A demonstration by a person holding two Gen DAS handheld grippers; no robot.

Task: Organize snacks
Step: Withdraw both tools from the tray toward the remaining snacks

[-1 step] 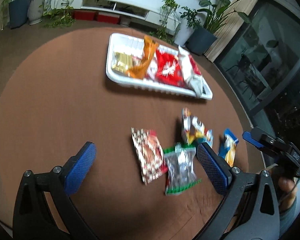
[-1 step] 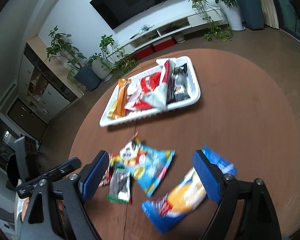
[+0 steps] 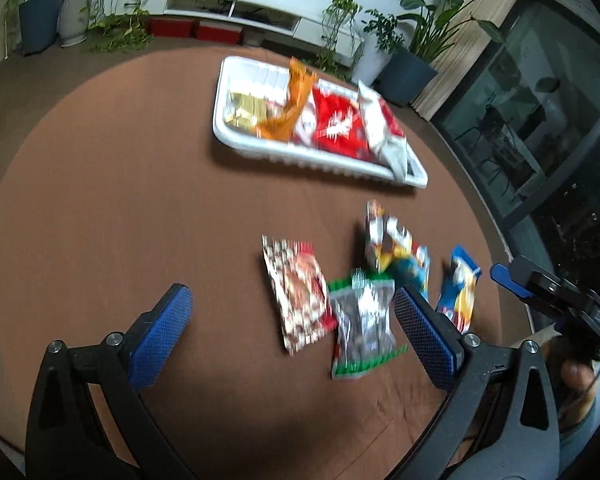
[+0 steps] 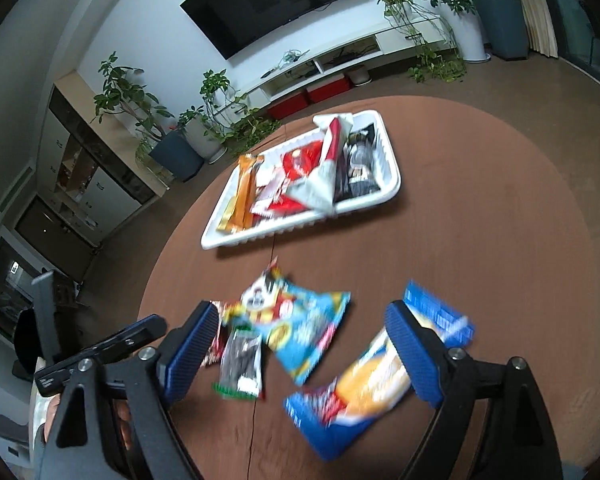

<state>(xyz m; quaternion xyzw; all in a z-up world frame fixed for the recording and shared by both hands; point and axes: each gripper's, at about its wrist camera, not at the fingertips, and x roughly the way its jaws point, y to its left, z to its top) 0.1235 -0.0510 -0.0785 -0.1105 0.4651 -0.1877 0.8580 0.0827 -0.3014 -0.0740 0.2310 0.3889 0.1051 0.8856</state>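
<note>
A white tray point(image 3: 320, 158) at the far side of the round brown table holds gold, orange, red and white packets; the right wrist view also shows a black one in the tray point(image 4: 300, 226). Loose in front of it lie a red-and-white patterned packet point(image 3: 300, 292), a green-edged packet of dark pieces point(image 3: 362, 320), a colourful blue bag point(image 4: 296, 328) and a blue-and-orange packet point(image 4: 372, 384). My left gripper point(image 3: 290, 300) hovers open above the patterned packet, holding nothing. My right gripper point(image 4: 300, 312) is open above the blue bag, also holding nothing.
The table point(image 3: 120, 200) is wide and bare to the left of the snacks. Its right edge runs close to the blue-and-orange packet point(image 3: 458, 296). Potted plants point(image 3: 408, 68) and a low white cabinet point(image 3: 228, 8) stand beyond the table. A hand point(image 3: 576, 376) holds the right gripper.
</note>
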